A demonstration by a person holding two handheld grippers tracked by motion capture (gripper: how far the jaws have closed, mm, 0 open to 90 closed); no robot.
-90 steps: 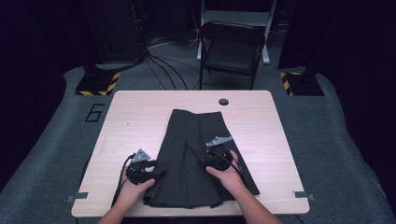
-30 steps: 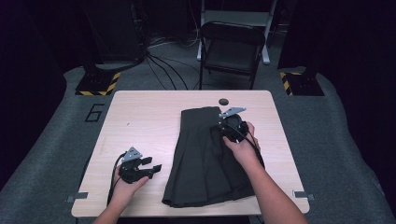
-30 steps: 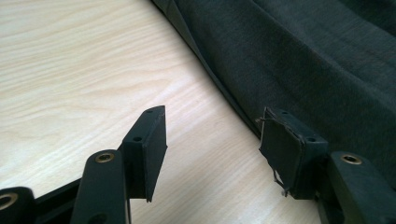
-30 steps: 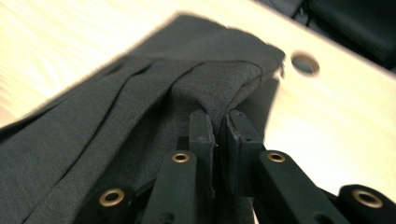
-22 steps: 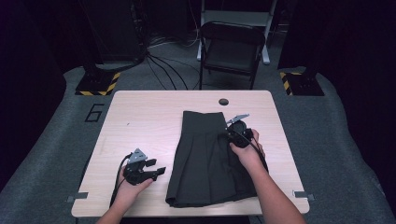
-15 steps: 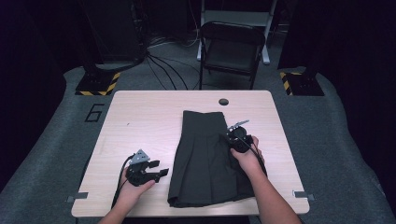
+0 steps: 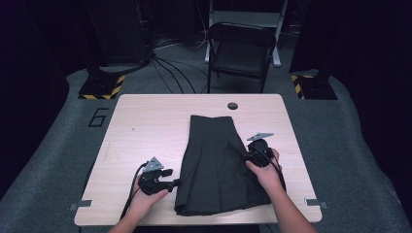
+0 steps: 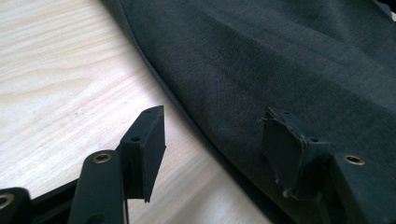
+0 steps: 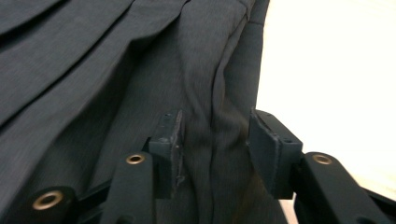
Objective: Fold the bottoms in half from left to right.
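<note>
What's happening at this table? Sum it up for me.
A person with a gripper in each hand is folding a dark grey pleated fabric skirt on the light wooden table. The right gripper sits on the skirt's right edge; its fingers have just been opening, a ridge of cloth loose between them. The left gripper waits open at the left edge.

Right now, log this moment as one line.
dark grey pleated skirt flat on table | right gripper just opening, fabric ridge between fingers | left gripper open at skirt edge

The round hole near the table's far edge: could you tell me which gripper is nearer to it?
Right. The right gripper sits at the dark skirt's right edge, partway toward the hole. The left gripper lies nearer the table's front edge, beside the skirt's left hem.
</note>
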